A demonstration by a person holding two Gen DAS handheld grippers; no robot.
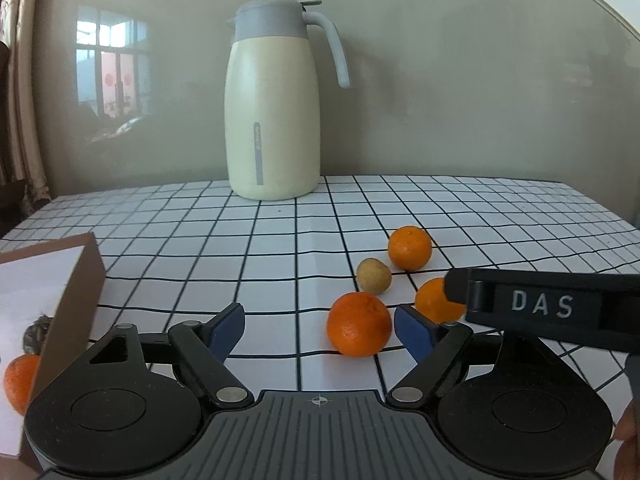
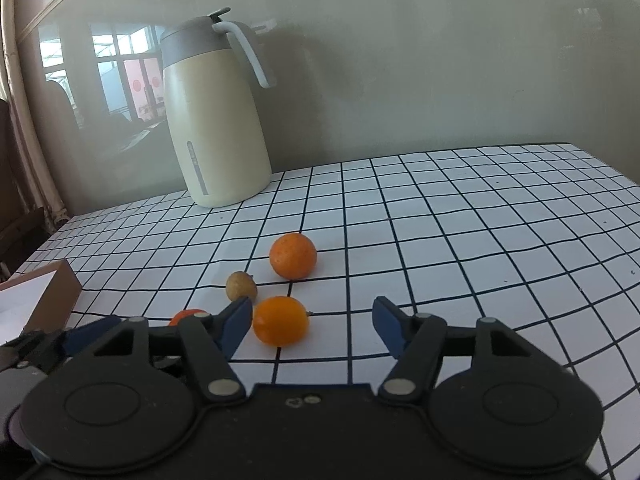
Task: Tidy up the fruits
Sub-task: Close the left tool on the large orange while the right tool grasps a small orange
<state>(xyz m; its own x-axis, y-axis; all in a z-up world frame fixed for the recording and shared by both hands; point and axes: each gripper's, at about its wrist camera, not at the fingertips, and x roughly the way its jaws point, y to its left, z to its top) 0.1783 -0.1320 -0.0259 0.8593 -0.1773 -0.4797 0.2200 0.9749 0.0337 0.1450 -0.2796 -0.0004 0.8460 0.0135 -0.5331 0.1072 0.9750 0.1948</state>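
Note:
In the left wrist view my left gripper (image 1: 320, 324) is open low over the checked tablecloth. A near orange (image 1: 359, 330) lies between its blue fingers, close to the right one, with no pad pressing it. Behind it lie a small tan fruit (image 1: 373, 276), a far orange (image 1: 410, 248) and a third orange (image 1: 436, 300), half hidden by the right gripper's black body (image 1: 540, 304). In the right wrist view my right gripper (image 2: 312, 314) is open with that third orange (image 2: 280, 321) between its fingers, beside the left one. The tan fruit (image 2: 241, 286) and far orange (image 2: 293, 256) sit beyond.
A cardboard box (image 1: 76, 280) at the left holds an orange (image 1: 20, 384) and a brown fuzzy fruit (image 1: 36, 334). A cream thermos jug (image 1: 272, 120) stands at the table's back by the wall. The box (image 2: 52, 288) and the jug (image 2: 216, 120) also show in the right wrist view.

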